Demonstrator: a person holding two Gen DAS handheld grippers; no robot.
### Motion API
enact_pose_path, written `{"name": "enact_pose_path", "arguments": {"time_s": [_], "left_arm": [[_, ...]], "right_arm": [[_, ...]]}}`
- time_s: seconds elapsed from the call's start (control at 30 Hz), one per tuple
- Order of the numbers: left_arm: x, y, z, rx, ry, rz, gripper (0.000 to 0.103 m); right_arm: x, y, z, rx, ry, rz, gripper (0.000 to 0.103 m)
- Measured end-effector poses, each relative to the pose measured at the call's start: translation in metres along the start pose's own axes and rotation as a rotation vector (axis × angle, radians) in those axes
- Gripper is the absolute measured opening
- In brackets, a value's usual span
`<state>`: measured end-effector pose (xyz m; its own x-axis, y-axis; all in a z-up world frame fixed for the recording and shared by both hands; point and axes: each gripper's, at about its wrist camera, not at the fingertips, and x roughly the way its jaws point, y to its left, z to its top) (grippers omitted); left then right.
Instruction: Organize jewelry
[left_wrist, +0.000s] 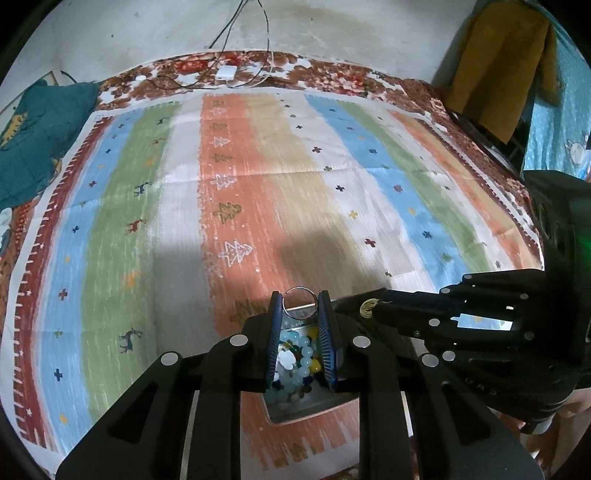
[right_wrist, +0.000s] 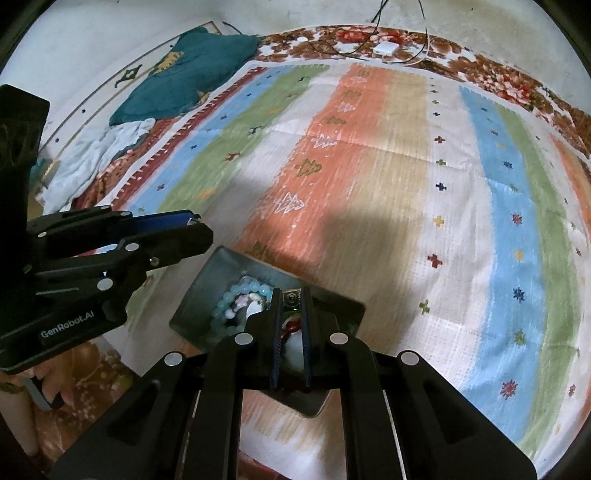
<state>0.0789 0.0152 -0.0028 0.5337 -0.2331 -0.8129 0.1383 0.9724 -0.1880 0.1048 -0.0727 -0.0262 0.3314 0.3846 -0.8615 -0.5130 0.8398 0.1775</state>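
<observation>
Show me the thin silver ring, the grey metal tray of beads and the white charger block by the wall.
Thin silver ring (left_wrist: 300, 303), left wrist view, on its band between the pads.
Grey metal tray (right_wrist: 218, 269), right wrist view, on its bare inner wall.
White charger block (left_wrist: 226, 72), left wrist view, on its top face.

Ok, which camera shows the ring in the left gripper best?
The left wrist view: the ring sits pinched at the left gripper tips, outlined against the cloth. The right wrist view shows that gripper side-on, with only a glint at its tips.

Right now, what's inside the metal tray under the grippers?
The metal tray holds pale blue bead bracelets with mixed coloured beads. The left gripper and right gripper cover the rest.
</observation>
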Motion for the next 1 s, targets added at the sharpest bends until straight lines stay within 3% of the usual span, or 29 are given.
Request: {"name": "enact_pose_path", "arguments": {"time_s": [0.17,0.23,0.27,0.3,0.37,0.7,1.0], "left_arm": [[0.005,0.0,-0.003,-0.007,0.014,0.002,0.019],[0.008,0.001,-0.003,-0.01,0.02,0.006,0.03],[0.008,0.003,-0.003,-0.015,0.017,0.011,0.038],[0.007,0.004,-0.003,-0.024,0.012,0.016,0.042],[0.005,0.008,-0.002,-0.039,0.005,0.022,0.048],[-0.008,0.016,-0.012,-0.066,-0.021,0.044,0.072],[-0.016,0.014,-0.023,-0.051,-0.038,0.051,0.094]], "right_arm": [[0.0,0.001,-0.005,0.007,0.004,0.017,0.01],[0.002,0.002,-0.007,0.004,0.014,0.026,0.011],[0.002,0.002,-0.007,0.003,0.015,0.026,0.016],[0.001,0.003,-0.008,0.001,0.011,0.023,0.034],[-0.005,0.003,-0.009,-0.005,-0.013,0.009,0.048],[-0.023,0.0,-0.017,-0.02,-0.071,-0.061,0.07],[-0.039,-0.01,-0.033,0.005,-0.117,-0.074,0.086]]}}
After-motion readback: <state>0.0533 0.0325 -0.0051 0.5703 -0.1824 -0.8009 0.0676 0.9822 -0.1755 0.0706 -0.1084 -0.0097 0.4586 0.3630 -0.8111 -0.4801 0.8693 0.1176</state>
